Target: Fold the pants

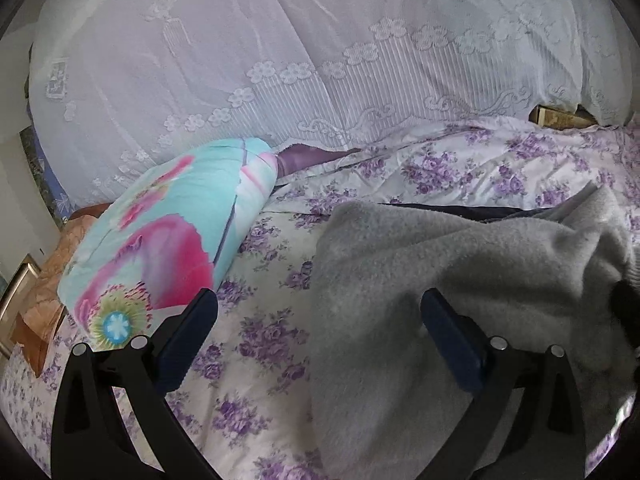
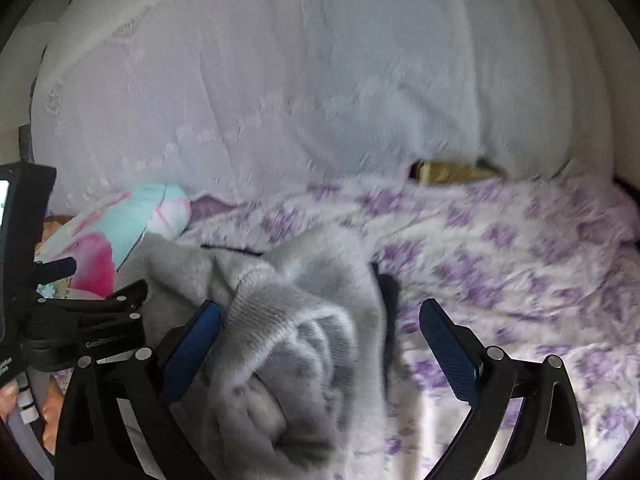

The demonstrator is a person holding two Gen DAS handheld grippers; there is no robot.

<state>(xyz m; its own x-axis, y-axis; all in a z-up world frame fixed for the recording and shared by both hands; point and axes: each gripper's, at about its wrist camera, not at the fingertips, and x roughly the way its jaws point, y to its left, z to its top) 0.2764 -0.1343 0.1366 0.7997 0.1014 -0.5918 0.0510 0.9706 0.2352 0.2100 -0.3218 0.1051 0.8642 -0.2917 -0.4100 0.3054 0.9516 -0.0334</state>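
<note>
Both your left gripper [image 1: 318,334] and right gripper [image 2: 320,336] gape wide, holding nothing, over the bunched grey fleece pants [image 1: 440,276] on the bed [image 1: 260,360], ready to spread them.

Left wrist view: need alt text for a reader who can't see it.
Open left gripper hovers over the edge of grey fleece pants lying rumpled on a bedspread printed with purple flowers, gripping nothing. A turquoise and pink flowered pillow lies to the left, and a white lace cover fills the background.

A bedroom: floral bedsheet [image 1: 460,160], lace-covered bedding [image 1: 280,40].
</note>
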